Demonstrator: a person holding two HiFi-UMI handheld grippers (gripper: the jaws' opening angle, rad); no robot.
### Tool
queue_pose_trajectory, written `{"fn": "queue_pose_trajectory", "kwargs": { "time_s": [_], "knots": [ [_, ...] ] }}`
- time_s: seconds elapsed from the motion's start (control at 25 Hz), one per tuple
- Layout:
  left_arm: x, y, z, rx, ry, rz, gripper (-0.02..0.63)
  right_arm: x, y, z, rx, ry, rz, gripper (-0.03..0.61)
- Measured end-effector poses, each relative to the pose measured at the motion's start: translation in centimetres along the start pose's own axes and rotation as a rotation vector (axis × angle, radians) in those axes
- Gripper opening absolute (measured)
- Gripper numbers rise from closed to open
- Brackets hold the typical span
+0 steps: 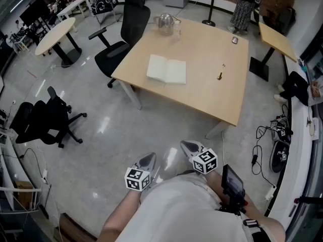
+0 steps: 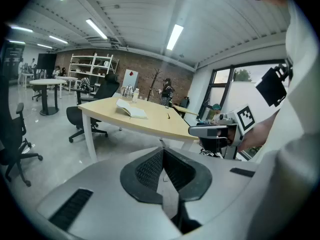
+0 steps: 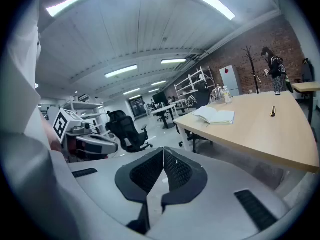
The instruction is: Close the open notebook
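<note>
Two clenched, empty tongs — left gripper [image 1: 148, 159] and right gripper [image 1: 188, 145] — hang well apart from the open notebook [image 1: 166, 69] on the table [image 1: 214, 92].

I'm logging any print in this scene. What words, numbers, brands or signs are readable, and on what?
No text is readable.
Open notebook: pages too small to show writing.
Left marker cube, right marker cube: black-and-white square patterns, no letters.
White board by the brick wall: too small to read.
</note>
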State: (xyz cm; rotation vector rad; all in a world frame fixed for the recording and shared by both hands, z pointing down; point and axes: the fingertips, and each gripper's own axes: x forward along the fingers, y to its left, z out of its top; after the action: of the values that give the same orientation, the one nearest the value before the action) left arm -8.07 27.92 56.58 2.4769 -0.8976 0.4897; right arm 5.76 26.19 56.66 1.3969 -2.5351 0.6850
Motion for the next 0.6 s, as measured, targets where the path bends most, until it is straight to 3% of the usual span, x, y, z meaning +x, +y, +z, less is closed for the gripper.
{"fn": "queue_pose_trajectory", "kwargs": {
  "time_s": [0.6],
  "knots": [
    [6.9, 0.3, 5.6, 0.025, -0.023, 0.055, 0.005, 1.8, -7.4, 3.9, -0.002, -0.017, 0.025, 0.018]
  ]
}}
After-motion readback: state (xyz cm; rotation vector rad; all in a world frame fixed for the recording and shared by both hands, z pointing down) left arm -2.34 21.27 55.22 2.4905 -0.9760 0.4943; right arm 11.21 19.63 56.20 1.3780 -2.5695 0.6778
